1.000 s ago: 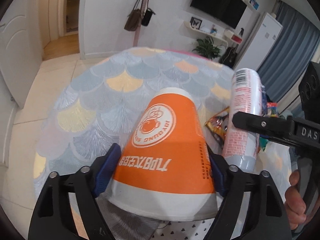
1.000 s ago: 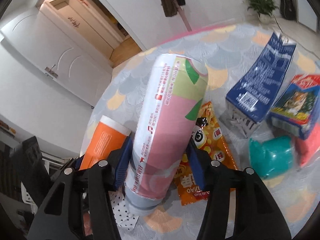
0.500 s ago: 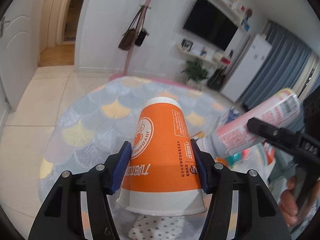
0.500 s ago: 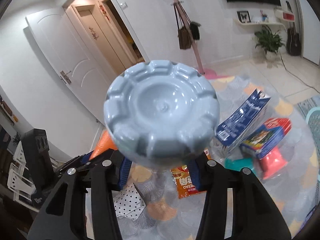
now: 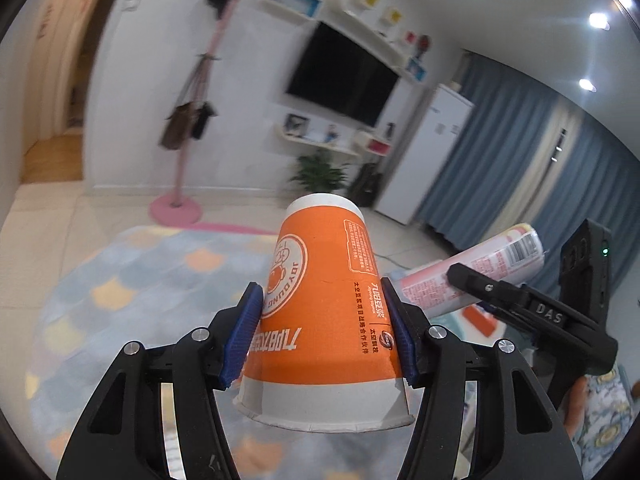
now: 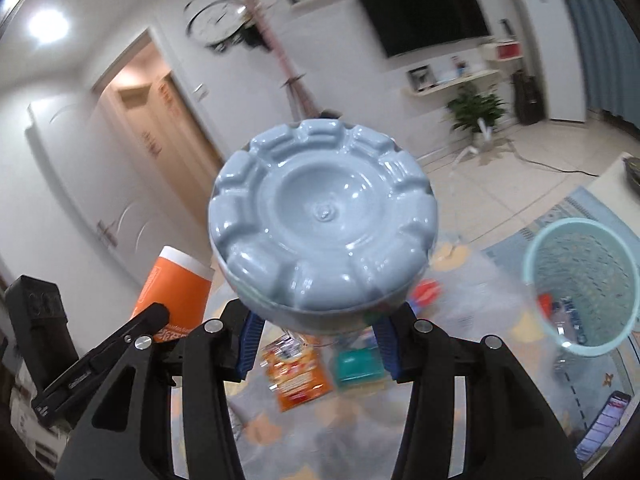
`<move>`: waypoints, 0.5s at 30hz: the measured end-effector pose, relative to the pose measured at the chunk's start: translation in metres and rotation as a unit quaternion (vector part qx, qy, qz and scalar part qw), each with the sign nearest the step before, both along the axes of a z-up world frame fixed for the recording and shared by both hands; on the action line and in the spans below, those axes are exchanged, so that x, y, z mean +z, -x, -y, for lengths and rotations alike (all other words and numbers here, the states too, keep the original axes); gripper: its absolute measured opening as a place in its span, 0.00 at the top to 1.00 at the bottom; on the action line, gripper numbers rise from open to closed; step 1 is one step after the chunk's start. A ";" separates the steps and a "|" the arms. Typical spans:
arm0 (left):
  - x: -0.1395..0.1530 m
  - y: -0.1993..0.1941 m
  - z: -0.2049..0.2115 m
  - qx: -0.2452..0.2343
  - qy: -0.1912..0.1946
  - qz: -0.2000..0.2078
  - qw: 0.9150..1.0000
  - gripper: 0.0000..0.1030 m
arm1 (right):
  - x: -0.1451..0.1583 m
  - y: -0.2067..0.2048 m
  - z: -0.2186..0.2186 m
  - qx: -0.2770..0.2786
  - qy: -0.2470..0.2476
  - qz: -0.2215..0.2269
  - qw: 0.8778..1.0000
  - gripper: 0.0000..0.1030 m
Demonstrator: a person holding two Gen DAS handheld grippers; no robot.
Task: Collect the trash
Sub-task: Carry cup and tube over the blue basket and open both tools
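The left hand-held gripper (image 5: 326, 336) is clamped on an orange cup (image 5: 320, 312), mouth toward the camera, held in the air above the rug (image 5: 120, 280). The right hand-held gripper (image 6: 316, 340) grips a pink bottle (image 5: 472, 272) by its body; its grey base (image 6: 322, 216) faces the right wrist camera. A mint basket (image 6: 584, 284) stands on the floor to the right with some items inside. An orange snack packet (image 6: 298, 372) and a teal thing (image 6: 356, 364) lie blurred on the rug below

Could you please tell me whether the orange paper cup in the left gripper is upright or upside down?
Upside down: the orange paper cup has its wide rim nearest the camera, its narrow base pointing away, and its print inverted.
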State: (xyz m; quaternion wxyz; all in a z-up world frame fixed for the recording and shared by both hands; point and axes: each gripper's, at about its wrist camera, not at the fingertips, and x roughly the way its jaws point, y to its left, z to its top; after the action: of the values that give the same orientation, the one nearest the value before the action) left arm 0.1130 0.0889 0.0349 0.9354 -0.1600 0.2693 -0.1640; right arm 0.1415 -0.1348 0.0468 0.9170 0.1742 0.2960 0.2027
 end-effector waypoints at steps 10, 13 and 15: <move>0.002 -0.063 0.141 -0.099 -0.004 -0.008 0.995 0.45 | -0.020 -0.015 0.141 -0.152 -0.004 -0.002 0.988 0.56; -0.008 -0.077 0.179 -0.125 -0.002 -0.017 0.992 0.45 | -0.037 -0.020 0.174 -0.193 0.005 -0.016 0.981 0.56; -0.018 -0.090 0.208 -0.142 -0.005 -0.023 0.990 0.45 | -0.052 -0.022 0.198 -0.214 0.001 -0.026 0.976 0.56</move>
State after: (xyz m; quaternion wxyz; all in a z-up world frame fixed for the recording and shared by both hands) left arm 0.2026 -0.1188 0.0168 0.8971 -0.1188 0.3115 -0.2900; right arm 0.1631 -0.3333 -0.0051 0.9312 0.2382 0.2757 -0.0030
